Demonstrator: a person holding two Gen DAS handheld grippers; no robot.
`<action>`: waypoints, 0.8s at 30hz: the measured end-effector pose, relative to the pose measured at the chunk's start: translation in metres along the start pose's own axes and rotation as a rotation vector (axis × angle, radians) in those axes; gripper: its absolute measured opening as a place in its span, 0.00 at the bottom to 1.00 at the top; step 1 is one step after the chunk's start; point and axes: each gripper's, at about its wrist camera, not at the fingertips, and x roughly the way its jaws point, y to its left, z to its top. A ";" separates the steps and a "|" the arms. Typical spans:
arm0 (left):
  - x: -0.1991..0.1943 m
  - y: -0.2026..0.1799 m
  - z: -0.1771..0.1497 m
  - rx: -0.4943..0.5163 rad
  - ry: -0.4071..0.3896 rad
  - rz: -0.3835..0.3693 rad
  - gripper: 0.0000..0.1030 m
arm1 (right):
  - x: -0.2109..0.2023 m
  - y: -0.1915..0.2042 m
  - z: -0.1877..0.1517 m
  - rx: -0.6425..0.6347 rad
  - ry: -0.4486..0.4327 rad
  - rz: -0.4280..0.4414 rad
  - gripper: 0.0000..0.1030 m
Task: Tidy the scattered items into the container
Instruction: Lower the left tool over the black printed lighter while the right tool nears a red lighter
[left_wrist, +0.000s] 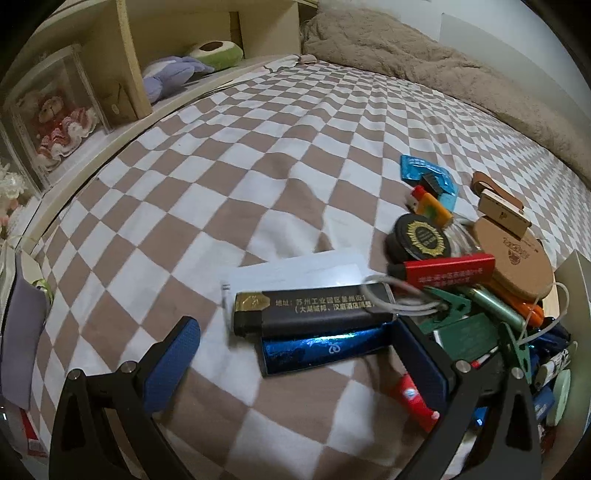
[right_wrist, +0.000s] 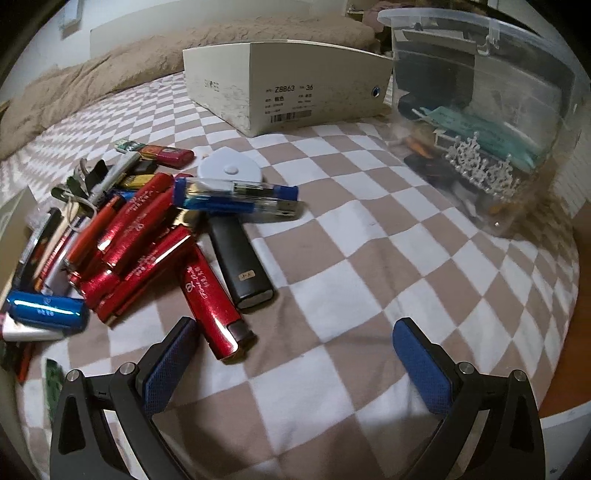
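Note:
A pile of lighters and small items lies on the checkered bedspread. In the left wrist view my left gripper is open, its fingers on either side of a black lighter and a shiny blue lighter; a red lighter, a round black tin and a cork disc lie beyond. In the right wrist view my right gripper is open and empty over the bedspread, next to a red lighter and a black lighter. A clear plastic container with some items inside stands at the far right.
A white shoe box stands behind the pile. A brown blanket lies bunched at the far side of the bed. Shelves with plush toys run along the left. The bed's edge is close on the right.

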 end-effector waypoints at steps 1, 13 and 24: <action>0.001 0.004 0.000 -0.009 0.001 -0.004 1.00 | -0.001 -0.002 0.000 -0.014 -0.008 -0.024 1.00; -0.002 0.029 0.000 -0.036 -0.001 0.024 1.00 | 0.001 -0.036 0.002 0.082 0.008 -0.105 1.00; -0.003 0.006 -0.006 0.071 0.002 0.029 1.00 | 0.008 0.007 0.017 0.015 0.043 -0.050 1.00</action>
